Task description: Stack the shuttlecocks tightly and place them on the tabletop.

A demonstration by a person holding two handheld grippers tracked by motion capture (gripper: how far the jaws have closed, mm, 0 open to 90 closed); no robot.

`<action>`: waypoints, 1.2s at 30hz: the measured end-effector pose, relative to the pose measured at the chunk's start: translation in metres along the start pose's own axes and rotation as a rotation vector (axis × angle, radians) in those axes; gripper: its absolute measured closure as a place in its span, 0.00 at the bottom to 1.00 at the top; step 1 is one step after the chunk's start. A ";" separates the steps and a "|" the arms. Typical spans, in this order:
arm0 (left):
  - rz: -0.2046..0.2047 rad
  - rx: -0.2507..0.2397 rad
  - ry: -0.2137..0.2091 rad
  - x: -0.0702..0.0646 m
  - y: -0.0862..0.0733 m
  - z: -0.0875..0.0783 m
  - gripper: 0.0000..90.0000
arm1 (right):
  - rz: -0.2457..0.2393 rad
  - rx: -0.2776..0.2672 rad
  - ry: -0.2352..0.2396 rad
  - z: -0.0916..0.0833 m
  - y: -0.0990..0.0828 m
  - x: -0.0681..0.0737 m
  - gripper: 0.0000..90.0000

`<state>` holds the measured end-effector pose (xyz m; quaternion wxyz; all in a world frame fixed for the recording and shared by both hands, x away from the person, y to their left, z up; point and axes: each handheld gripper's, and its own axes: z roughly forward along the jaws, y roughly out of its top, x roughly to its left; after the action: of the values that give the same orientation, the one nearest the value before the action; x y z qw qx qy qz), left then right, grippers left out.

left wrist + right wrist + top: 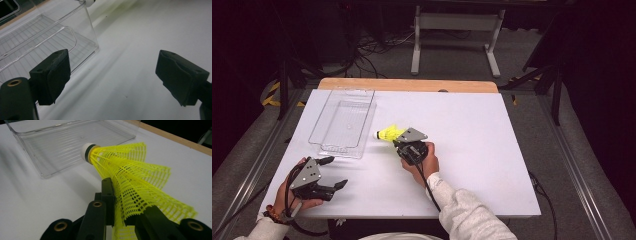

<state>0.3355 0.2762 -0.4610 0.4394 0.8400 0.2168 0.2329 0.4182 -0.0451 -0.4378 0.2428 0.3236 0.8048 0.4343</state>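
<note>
Right gripper [120, 220]: black two-jaw tool with brass-ringed screw holes, nearest the lens in the right gripper view; jaws clamped tight on the skirt of the shuttlecock, pressing the mesh flat between them. In the high view [398, 141] it sits mid-table, held by a hand in a white sleeve, with a grey three-cornered plate on top.
Yellow plastic shuttlecock [135, 175]: net-like perforated skirt, flared and crumpled where pinched; white rounded cap with a dark band at the tip. Held by the right gripper, cap pointing toward the tray, just short of the tray's near right corner [387, 134].
Clear rectangular plastic tray [343, 145]: transparent, hard, ribbed floor, low upright walls with rounded corners; rests on the table's far left part, long side running away from the person. Nothing seen inside. Ribbing and wall edge plain in the left gripper view [75, 37].
Left gripper [112, 77]: black jaws with matte rubbery pads, standing wide apart, nothing between them, bare table beneath. In the high view [332, 172] it lies near the table's front left, close to the tray's near end but apart from it.
White table top [472, 150]: smooth, matte, flat; light wooden strip along the far edge.
</note>
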 end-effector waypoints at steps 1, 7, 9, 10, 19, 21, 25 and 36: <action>0.002 0.001 0.000 0.000 0.000 0.000 0.15 | 0.005 -0.004 -0.001 -0.001 0.000 0.000 0.93; 0.001 -0.005 0.002 0.000 0.001 0.001 0.15 | 0.012 -0.013 -0.007 -0.007 0.001 -0.005 0.93; -0.004 -0.010 0.001 0.001 0.001 0.001 0.15 | 0.013 -0.015 -0.009 -0.009 0.002 -0.006 0.93; -0.006 -0.011 -0.001 0.001 0.002 0.001 0.15 | 0.013 -0.016 -0.009 -0.010 0.002 -0.007 0.93; 0.010 -0.016 -0.016 0.001 0.006 0.006 0.15 | 0.023 -0.021 -0.013 -0.017 0.000 -0.010 0.93; 0.013 -0.012 -0.016 0.001 0.006 0.007 0.15 | 0.022 -0.021 -0.013 -0.019 0.000 -0.011 0.93; 0.009 -0.024 -0.020 0.002 0.008 0.008 0.15 | 0.023 -0.029 -0.019 -0.022 0.001 -0.013 0.93; 0.009 -0.015 -0.020 0.003 0.006 0.008 0.15 | 0.019 -0.047 -0.011 -0.027 0.005 -0.019 0.93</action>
<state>0.3432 0.2697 -0.4600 0.4471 0.8398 0.2070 0.2280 0.4138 -0.0715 -0.4177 0.2507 0.3278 0.7899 0.4536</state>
